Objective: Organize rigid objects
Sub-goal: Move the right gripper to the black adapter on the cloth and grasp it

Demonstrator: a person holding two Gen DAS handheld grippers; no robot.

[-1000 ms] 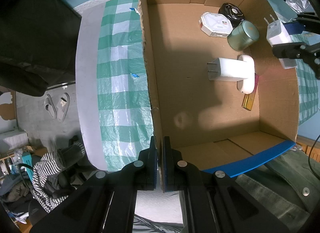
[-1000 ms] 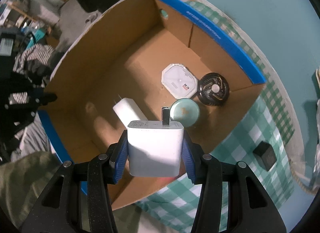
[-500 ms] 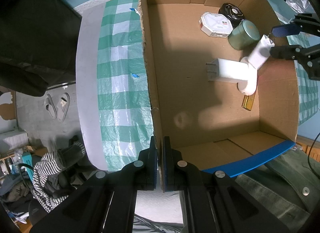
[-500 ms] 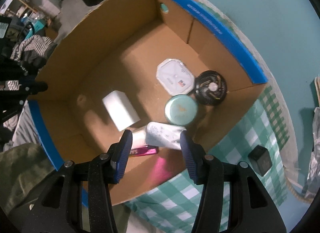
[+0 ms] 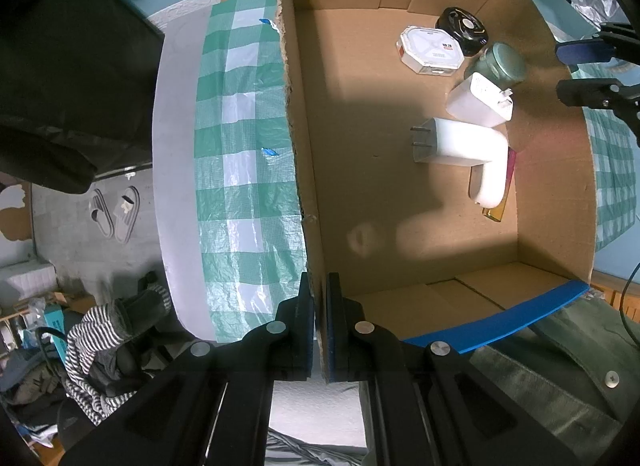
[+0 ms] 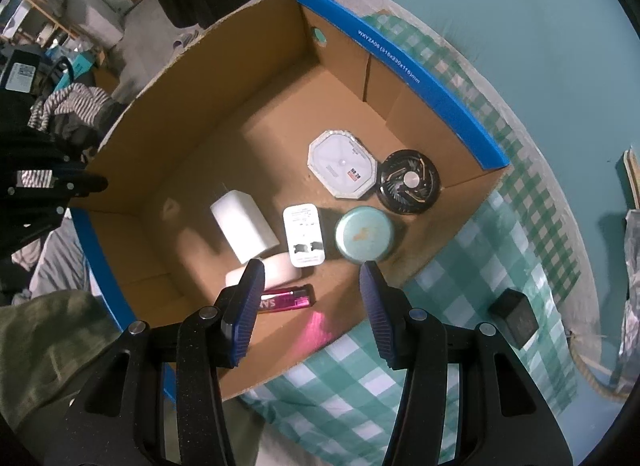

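Cardboard box (image 5: 556,201) on checked cloth (image 5: 240,137): your left gripper (image 5: 319,330) clamps its side wall, steadying box for drops. Your right gripper (image 6: 312,306) hovers above, jaws parted, empty. Small white charger (image 6: 304,236) lies inside between large white adapter (image 6: 244,225) and teal tin (image 6: 365,234). Black cube (image 6: 514,318) outside on cloth, likely next pick.

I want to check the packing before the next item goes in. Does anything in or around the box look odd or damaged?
Yes. The cardboard box has one torn, ragged wall edge, unlike its blue-taped edges, and the left tool is clamped on that wall. Inside, the small white charger lies tilted against the larger white adapter instead of flat.
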